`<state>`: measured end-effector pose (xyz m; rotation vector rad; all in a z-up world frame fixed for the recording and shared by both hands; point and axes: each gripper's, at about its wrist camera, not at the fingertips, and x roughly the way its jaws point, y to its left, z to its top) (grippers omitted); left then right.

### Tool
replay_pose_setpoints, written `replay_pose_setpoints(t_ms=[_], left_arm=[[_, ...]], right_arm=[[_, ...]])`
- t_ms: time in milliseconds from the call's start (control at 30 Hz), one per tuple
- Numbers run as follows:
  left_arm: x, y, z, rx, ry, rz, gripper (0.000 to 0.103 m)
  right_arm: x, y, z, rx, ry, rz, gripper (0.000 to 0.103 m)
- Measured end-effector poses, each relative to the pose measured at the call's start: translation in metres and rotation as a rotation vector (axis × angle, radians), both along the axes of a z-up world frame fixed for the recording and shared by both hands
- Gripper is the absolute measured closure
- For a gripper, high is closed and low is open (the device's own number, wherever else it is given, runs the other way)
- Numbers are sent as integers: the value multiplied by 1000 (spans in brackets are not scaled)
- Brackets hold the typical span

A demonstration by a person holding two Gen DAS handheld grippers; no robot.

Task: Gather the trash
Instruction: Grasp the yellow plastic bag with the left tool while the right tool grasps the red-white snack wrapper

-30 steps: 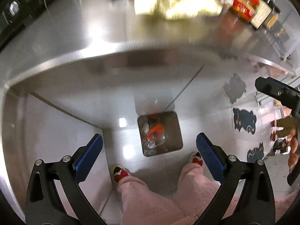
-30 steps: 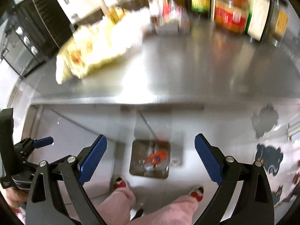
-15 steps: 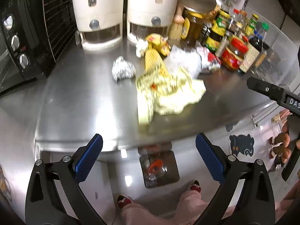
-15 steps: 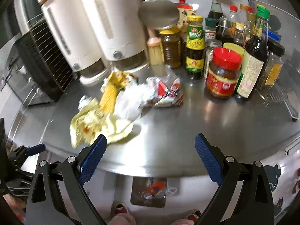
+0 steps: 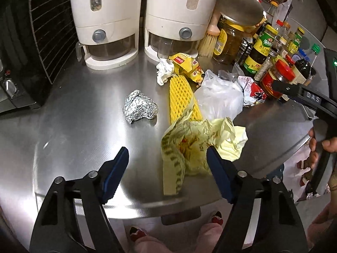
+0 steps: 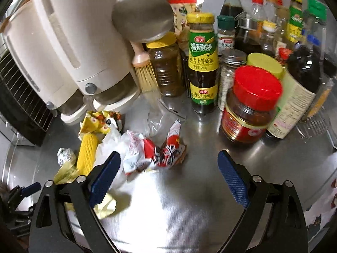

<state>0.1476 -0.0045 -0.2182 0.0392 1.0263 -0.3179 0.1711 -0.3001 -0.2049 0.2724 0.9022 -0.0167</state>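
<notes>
Over the steel counter [image 5: 73, 126], the left gripper [image 5: 167, 164] has been narrowing, nothing between its fingers, beside the yellow wrapper [image 5: 195, 143]; the right gripper [image 6: 168, 177] gapes wide by the red-and-white packet [image 6: 155, 151].

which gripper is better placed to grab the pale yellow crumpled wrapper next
Left. The left hand-held gripper is open right at the pale yellow wrapper, one finger already against it. The right hand-held gripper faces the red-and-white packet instead.

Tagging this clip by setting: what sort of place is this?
Most likely a home kitchen: a stainless steel counter holds two white grain dispensers, crowded sauce bottles and jars, and a toaster oven at the left edge.
</notes>
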Motion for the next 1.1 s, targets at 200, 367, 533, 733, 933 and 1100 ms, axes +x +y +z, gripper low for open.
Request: replay_pose_setpoints(t_ms=[200, 367, 533, 733, 933, 1100], left_arm=[[12, -7, -14, 10, 43, -19, 39], [20, -9, -27, 3, 84, -27, 49], [27, -12, -38, -14, 121, -36, 64], [28, -13, -46, -14, 151, -46, 78], [18, -12, -41, -8, 134, -51, 88], [6, -5, -34, -9, 111, -29, 90]], right_arm=[[20, 2, -20, 31, 64, 49, 34], [30, 0, -36, 39, 105, 58, 36], [40, -2, -49, 72, 133, 74, 45], [42, 7, -47, 54, 127, 126, 78], [27, 7, -44, 54, 116, 116, 86], [10, 7, -34, 46, 92, 119, 87]])
